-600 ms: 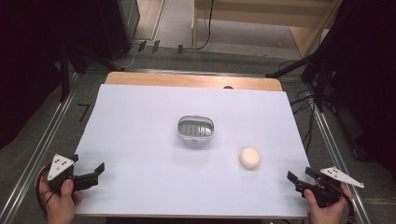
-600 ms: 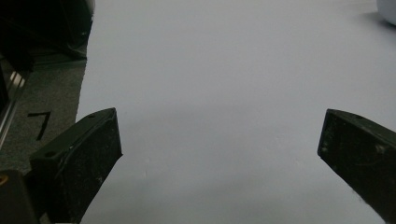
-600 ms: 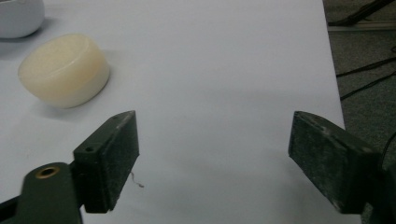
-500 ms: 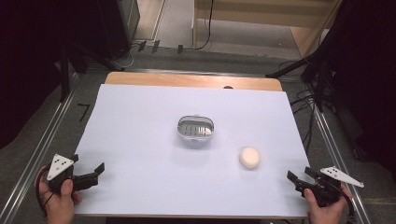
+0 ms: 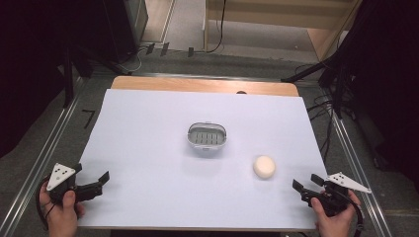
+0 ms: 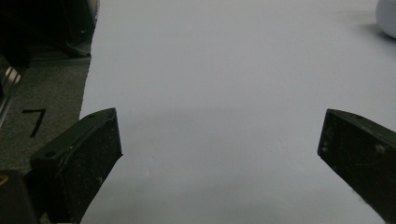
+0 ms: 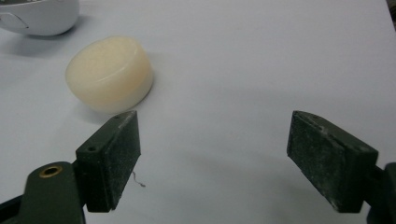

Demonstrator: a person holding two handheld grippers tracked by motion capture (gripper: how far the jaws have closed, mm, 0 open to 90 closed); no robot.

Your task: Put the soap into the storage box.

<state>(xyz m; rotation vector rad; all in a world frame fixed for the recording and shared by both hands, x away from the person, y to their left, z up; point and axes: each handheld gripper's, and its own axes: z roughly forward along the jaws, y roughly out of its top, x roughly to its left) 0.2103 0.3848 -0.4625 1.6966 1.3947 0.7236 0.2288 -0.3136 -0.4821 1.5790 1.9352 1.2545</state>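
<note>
In the right gripper view, the soap dish [image 7: 35, 17] beyond the soap [image 7: 110, 72] is cut off by the top edge, so its inside stays hidden. In the left gripper view, a pale rounded thing [image 6: 387, 18], well apart from the left tool [image 6: 219, 154], is cropped at the right edge and too blurred to identify.

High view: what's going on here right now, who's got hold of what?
Nothing is held yet. A person holds the left gripper at the near left corner of the white sheet, jaws open over bare sheet. The right gripper waits at the near right corner, also open and empty. Just ahead of it lies a round cream bar of soap, apart from the jaws. A small white soap dish with a slotted insert sits mid-sheet, empty.
</note>
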